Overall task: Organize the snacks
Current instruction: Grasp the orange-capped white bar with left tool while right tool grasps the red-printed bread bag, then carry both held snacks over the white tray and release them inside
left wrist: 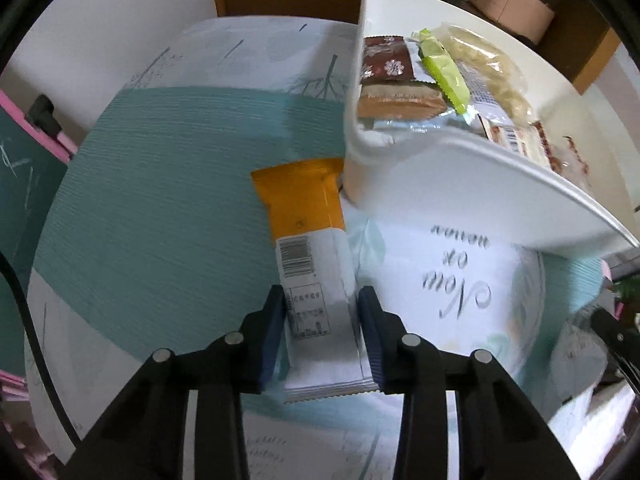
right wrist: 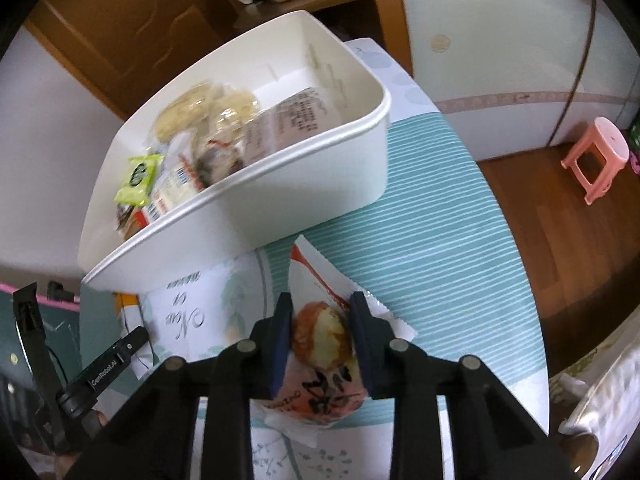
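Note:
My left gripper [left wrist: 321, 296] is shut on a long snack bar in an orange and white wrapper [left wrist: 308, 256], whose far end lies by the corner of the white bin [left wrist: 460, 184]. My right gripper [right wrist: 320, 308] is shut on a white packet printed with a round bun [right wrist: 324, 344], just in front of the white bin [right wrist: 304, 188]. The bin holds several snacks: a brown packet [left wrist: 386, 62], a green packet [left wrist: 444, 70] and clear bags of biscuits [left wrist: 492, 68]. The green packet [right wrist: 138, 178] shows in the right wrist view too.
A round table with a teal striped cloth [left wrist: 168, 184] carries everything. A pink stool [right wrist: 596, 156] stands on the wooden floor to the right. The other gripper's black body [right wrist: 100, 372] shows at the lower left. A chalkboard with a pink frame [left wrist: 24, 168] is at the left.

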Motion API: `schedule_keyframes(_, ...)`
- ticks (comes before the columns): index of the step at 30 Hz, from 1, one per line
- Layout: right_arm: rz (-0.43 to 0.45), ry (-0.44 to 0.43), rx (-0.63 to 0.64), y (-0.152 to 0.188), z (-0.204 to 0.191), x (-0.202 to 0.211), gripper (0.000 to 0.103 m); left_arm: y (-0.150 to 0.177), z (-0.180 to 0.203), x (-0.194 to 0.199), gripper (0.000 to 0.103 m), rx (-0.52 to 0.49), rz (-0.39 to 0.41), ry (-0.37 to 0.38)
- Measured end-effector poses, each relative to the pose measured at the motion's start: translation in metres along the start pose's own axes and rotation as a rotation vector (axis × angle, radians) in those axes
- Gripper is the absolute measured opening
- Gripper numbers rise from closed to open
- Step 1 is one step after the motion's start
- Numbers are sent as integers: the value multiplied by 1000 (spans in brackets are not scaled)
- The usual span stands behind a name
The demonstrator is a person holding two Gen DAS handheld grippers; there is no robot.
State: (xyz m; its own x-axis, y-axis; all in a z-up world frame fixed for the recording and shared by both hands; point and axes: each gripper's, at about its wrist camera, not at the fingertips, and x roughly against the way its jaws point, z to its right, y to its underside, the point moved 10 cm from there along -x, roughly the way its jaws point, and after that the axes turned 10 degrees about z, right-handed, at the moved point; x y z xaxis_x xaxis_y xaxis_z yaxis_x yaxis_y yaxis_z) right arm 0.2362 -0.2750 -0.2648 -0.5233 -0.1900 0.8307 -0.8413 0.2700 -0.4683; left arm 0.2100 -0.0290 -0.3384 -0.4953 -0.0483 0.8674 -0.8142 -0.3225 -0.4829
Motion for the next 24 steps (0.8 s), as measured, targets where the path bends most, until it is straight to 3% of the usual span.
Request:
schedule_keyframes(4, -9, -29, 12, 9, -6, 7, 25, 8, -14, 19, 30, 19, -6, 53)
schedule_keyframes(13, -11, -95, 63, 24, -25, 31, 24, -5, 2, 83, 30, -84, 93, 151)
schedule_keyframes(18, 34, -141, 104, 13, -46, 52, 24, -26, 31, 110, 30, -107, 147, 224)
schedule_keyframes(24, 135, -191, 156, -20, -72, 88, 24, -65, 68, 161, 30, -168, 267, 295)
